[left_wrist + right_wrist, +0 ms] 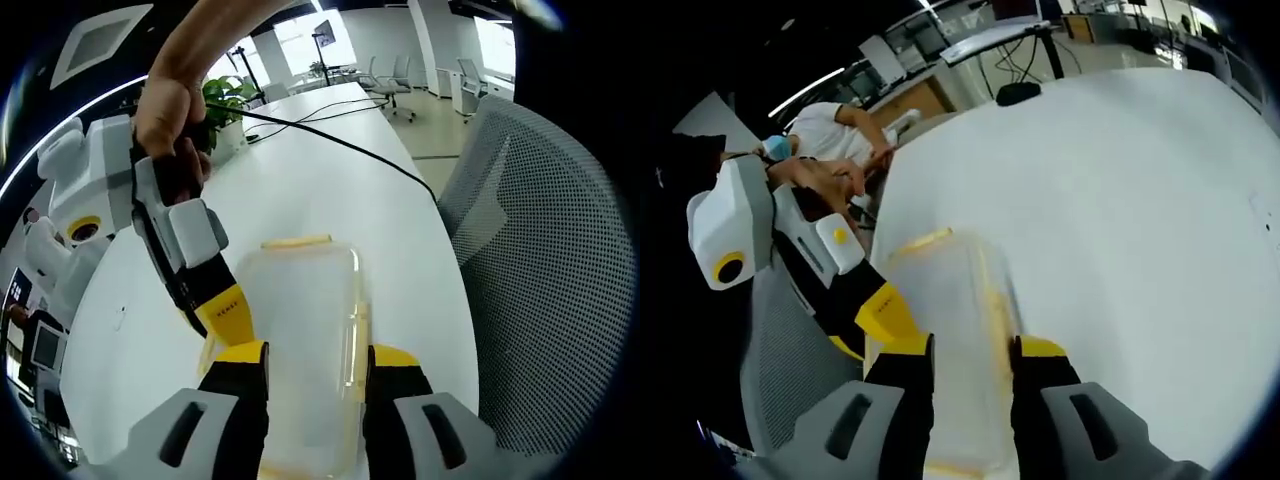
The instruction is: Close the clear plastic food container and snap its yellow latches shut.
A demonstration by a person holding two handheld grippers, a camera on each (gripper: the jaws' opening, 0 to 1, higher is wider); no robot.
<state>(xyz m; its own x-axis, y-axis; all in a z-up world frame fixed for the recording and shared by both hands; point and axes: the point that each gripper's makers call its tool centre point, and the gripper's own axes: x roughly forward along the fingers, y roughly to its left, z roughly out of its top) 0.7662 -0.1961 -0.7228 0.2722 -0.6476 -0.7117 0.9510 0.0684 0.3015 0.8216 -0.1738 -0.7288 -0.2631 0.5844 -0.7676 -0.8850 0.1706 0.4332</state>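
Note:
The clear plastic container (pixel 300 310) lies on the white table (pixel 330 190) with its lid on. A yellow latch (pixel 296 241) shows at its far end and another (pixel 361 335) along its right side. My left gripper (pixel 317 356) is open, its yellow-tipped jaws standing over the near part of the lid. The right gripper (pixel 225 312), held by a hand, reaches in from the left and touches the container's left edge. In the right gripper view, the right gripper (pixel 972 348) is open over the container (pixel 945 300), beside the left gripper (pixel 880 310).
A grey mesh chair (pixel 550 250) stands close on the right of the table. A black cable (pixel 340 145) runs across the far tabletop near a potted plant (pixel 225 100). People (pixel 830 130) sit beyond the table's edge, and a black object (pixel 1018 92) lies at its far end.

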